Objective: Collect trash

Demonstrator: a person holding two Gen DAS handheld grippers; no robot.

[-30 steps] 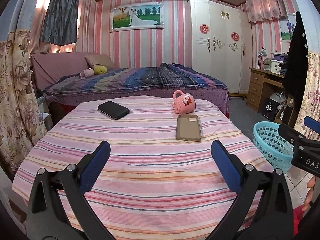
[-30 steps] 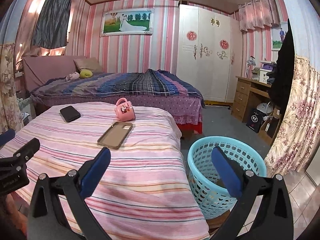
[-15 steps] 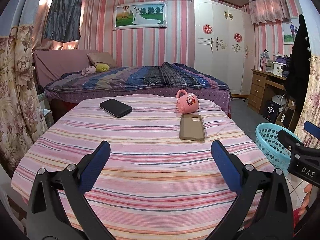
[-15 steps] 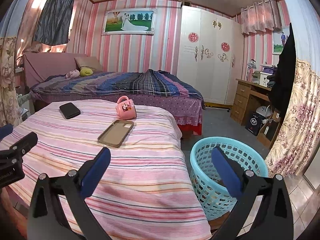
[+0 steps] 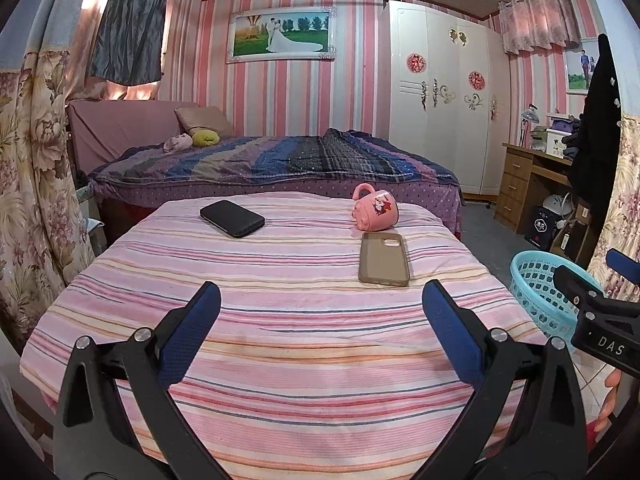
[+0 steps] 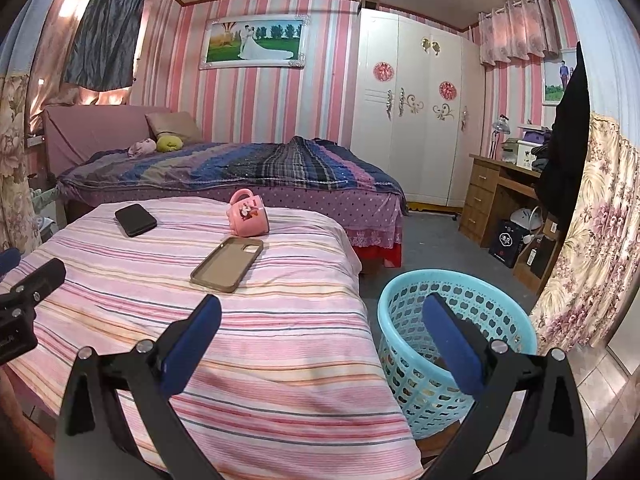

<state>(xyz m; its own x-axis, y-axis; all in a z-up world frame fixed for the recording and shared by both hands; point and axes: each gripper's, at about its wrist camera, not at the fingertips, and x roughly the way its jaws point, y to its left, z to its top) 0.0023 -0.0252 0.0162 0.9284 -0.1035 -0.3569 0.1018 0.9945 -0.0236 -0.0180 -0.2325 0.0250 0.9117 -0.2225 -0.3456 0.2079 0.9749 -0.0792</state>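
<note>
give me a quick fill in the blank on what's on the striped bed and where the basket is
1. The pink mug lies on its ____.
2. The tan phone case lies between the mug and the left tongs, whose jaws are ____.
3. The blue basket stands on the ____ beside the bed.

Missing: side; open; floor

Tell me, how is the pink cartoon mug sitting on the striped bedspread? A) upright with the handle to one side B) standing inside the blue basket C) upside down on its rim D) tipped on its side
D: the pink cartoon mug lies on its side on the pink striped bedspread, handle up, just beyond the empty tan phone case, well apart from the light blue plastic basket on the floor.
</note>
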